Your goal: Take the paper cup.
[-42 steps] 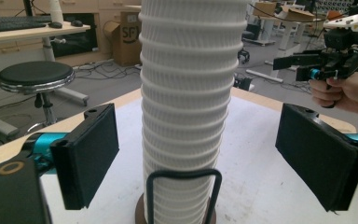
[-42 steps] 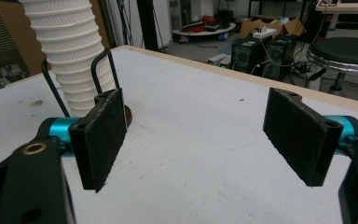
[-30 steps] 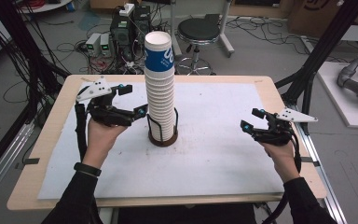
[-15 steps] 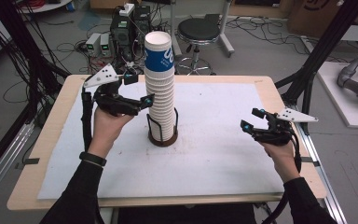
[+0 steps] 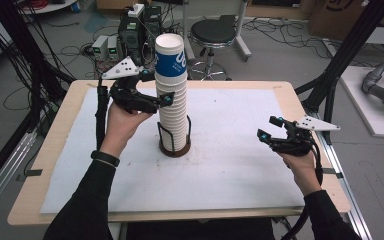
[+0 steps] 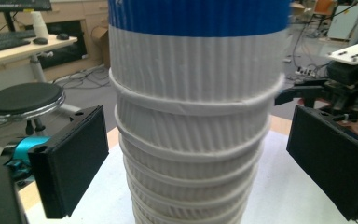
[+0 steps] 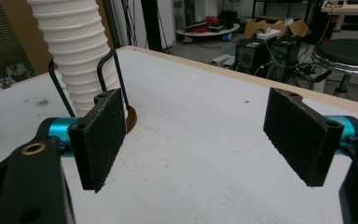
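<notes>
**A:** So the left gripper (image 5: 156,88) is sitting up by the cup stack (image 5: 173,100) near the top, jaws spread wide on either side of the ribbed cups with gaps showing, not pinching anything. They've just been opening too. Is it going for the top cup?

**B:** Looking that way to me. The stack is standing in the wire holder (image 5: 175,142) around the middle of the table (image 5: 230,165). I'd be lining the pads up just under the blue-banded top cup (image 5: 171,57), squeezing gently so the paper isn't crushing, then lifting straight up.

**A:** And the right gripper (image 5: 270,128)?

**B:** It's hanging well apart over at the right, jaws parted and holding nothing. Could be steadying the lower cups if they're sticking together.
</notes>
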Available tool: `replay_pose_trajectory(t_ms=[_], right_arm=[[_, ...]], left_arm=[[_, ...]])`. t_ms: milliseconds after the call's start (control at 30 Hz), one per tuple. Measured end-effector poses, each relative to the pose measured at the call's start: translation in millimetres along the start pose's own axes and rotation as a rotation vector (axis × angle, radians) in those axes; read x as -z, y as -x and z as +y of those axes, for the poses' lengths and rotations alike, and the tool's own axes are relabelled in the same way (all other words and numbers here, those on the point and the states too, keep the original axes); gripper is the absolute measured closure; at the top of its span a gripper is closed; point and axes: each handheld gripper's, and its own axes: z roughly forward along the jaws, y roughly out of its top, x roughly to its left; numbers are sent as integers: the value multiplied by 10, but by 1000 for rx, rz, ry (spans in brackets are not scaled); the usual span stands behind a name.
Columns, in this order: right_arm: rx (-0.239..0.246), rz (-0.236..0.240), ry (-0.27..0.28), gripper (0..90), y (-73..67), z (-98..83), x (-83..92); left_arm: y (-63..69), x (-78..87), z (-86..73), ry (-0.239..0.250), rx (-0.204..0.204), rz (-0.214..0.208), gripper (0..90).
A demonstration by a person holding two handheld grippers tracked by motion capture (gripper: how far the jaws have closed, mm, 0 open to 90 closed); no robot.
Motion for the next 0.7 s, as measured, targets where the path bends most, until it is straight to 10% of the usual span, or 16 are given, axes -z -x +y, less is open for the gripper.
replay_pose_trajectory(t_ms=[700], right_arm=[[1, 14, 1, 218, -28, 14, -27]], left_arm=[[-79, -190, -21, 23, 23, -52, 84]])
